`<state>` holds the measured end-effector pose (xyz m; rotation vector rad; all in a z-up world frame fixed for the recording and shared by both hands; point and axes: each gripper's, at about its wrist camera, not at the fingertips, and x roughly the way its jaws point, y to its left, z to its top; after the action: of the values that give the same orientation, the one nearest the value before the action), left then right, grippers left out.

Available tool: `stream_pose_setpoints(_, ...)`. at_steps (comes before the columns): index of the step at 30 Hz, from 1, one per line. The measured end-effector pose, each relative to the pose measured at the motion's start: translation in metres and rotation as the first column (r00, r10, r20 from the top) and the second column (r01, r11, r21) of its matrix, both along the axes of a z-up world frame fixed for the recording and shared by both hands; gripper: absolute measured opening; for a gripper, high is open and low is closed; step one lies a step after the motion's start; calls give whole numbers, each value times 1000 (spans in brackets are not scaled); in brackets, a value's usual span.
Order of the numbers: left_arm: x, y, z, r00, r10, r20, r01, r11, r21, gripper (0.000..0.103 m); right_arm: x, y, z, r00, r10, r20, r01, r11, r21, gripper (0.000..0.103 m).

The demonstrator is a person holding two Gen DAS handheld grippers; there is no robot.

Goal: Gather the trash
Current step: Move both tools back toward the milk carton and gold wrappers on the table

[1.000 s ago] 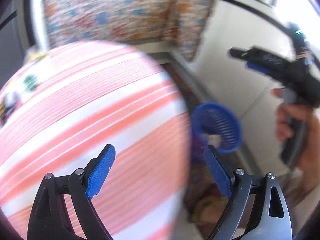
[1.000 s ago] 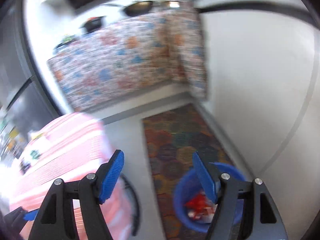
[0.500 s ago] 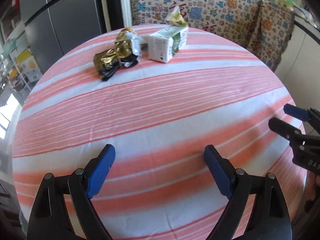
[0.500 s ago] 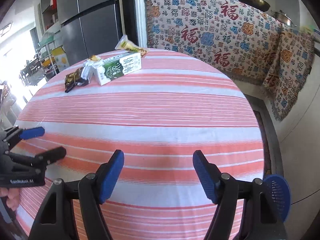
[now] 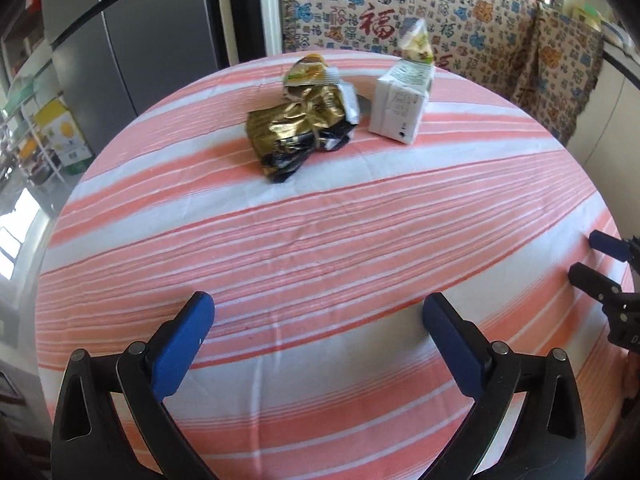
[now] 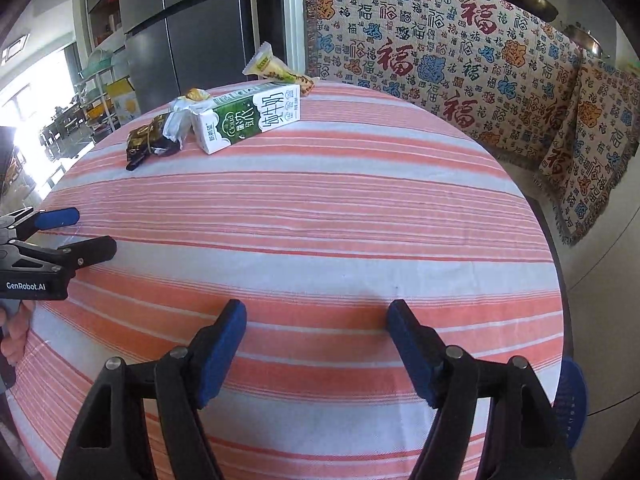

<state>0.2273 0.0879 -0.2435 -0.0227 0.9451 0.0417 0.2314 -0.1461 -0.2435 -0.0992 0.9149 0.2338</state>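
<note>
Trash lies at the far side of a round table with a pink-and-white striped cloth [image 5: 320, 236]: a crumpled gold-and-black wrapper [image 5: 294, 136] [image 6: 146, 140], a white-and-green milk carton [image 5: 400, 108] [image 6: 248, 116] on its side, a yellow snack packet [image 5: 418, 42] [image 6: 276, 68] behind the carton, and a small crumpled wrapper [image 5: 310, 74] [image 6: 186, 100]. My left gripper [image 5: 318, 308] [image 6: 86, 232] hovers over the near part of the cloth, its jaws opening with nothing between them. My right gripper [image 6: 316, 312] [image 5: 586, 254] is open and empty beside it.
A blue mesh bin [image 6: 572, 400] stands on the floor off the table's right edge. A grey fridge [image 6: 192, 32] and a counter draped in patterned cloth [image 6: 440, 52] stand behind the table. Shelves [image 5: 36, 136] are at the far left.
Both views swung from the blue bin and floor onto the table, then drew nearer to the trash. The left jaws stand wider than before.
</note>
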Motion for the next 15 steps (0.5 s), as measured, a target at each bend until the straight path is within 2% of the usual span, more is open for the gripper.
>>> stream_pose_setpoints(5,-2,24,0,999,47,0,-47,999,-3,103,9,4,0,999,-25,-22,25,1000,-17,78)
stream_pose_setpoints(9,-4,23,1,999,49,2,-49,999,-2,103,47,25,6,995,-62,-75,63,998,15,78)
stream_pose_setpoints(13,-2,21,1,999,50,2,-50,999,-2,103,87,71,40,997,-73,-3,73,991,109,78)
stream_pose_setpoints(15,-2,21,1,999,51,2,-51,999,-2,103,106,101,52,998,-66,11,64,990,126,78)
